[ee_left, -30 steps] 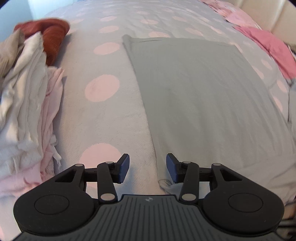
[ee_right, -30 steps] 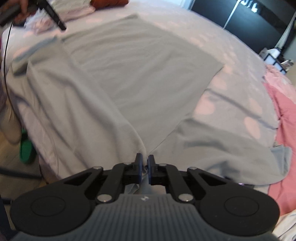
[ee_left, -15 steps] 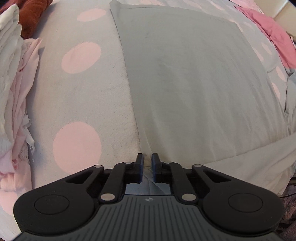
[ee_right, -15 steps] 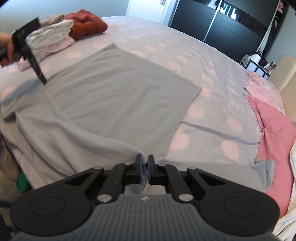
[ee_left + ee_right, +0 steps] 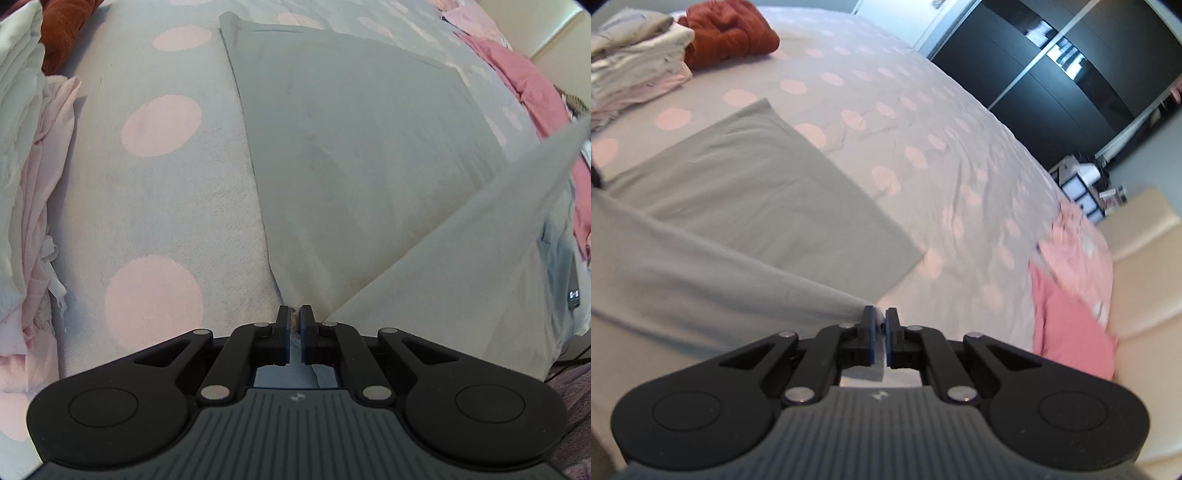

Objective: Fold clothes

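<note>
A grey garment (image 5: pixel 362 158) lies spread on the polka-dot bedspread (image 5: pixel 159 206). My left gripper (image 5: pixel 294 314) is shut on its near left corner, low against the bed. A lifted fold of the same cloth (image 5: pixel 480 236) rises toward the upper right of the left wrist view. In the right wrist view the grey garment (image 5: pixel 750 206) stretches from the left to my right gripper (image 5: pixel 880 317), which is shut on its edge and holds it raised above the bed.
A stack of folded white and pink clothes (image 5: pixel 635 70) and a rust-red garment (image 5: pixel 731 33) sit at the far left of the bed. Pink clothes (image 5: pixel 1067 295) lie at the right by a cream headboard (image 5: pixel 1145 280). Dark wardrobe doors (image 5: pixel 1052 70) stand beyond.
My left gripper closed on the garment's near left corner. My right gripper rose and swung right with its edge, lifting a fold that now crosses the left wrist view.
</note>
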Demonstrator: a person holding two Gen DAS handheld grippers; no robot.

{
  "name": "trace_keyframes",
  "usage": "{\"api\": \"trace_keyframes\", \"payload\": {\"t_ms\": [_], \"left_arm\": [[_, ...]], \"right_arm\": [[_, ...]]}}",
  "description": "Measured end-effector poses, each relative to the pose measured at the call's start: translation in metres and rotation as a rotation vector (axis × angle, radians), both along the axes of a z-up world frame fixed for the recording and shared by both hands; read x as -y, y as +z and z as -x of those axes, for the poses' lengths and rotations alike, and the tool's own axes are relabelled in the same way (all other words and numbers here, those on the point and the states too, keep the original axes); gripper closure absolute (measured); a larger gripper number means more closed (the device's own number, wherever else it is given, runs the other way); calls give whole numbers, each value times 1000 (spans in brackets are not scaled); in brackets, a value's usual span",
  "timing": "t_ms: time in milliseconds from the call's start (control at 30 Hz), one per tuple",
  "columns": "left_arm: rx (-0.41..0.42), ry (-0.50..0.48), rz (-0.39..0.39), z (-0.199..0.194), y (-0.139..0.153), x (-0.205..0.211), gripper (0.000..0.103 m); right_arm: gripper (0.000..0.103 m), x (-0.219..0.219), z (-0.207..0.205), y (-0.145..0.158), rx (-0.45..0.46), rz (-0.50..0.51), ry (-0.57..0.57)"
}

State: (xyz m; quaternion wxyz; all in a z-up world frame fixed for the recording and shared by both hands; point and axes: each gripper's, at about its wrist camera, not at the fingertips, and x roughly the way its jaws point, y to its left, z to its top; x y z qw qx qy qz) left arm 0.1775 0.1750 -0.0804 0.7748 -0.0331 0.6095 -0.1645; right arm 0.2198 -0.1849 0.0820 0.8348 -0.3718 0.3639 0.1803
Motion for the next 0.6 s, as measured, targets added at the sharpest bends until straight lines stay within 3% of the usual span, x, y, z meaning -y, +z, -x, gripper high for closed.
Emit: {"api": "trace_keyframes", "payload": {"t_ms": [300, 600], "left_arm": [[-14, -13, 52, 0, -10, -13, 100], [-27, 1, 117, 2, -13, -33, 100]], "right_arm": [[97, -141, -117, 15, 111, 105, 156], [97, -282, -188, -24, 130, 152, 307]]}}
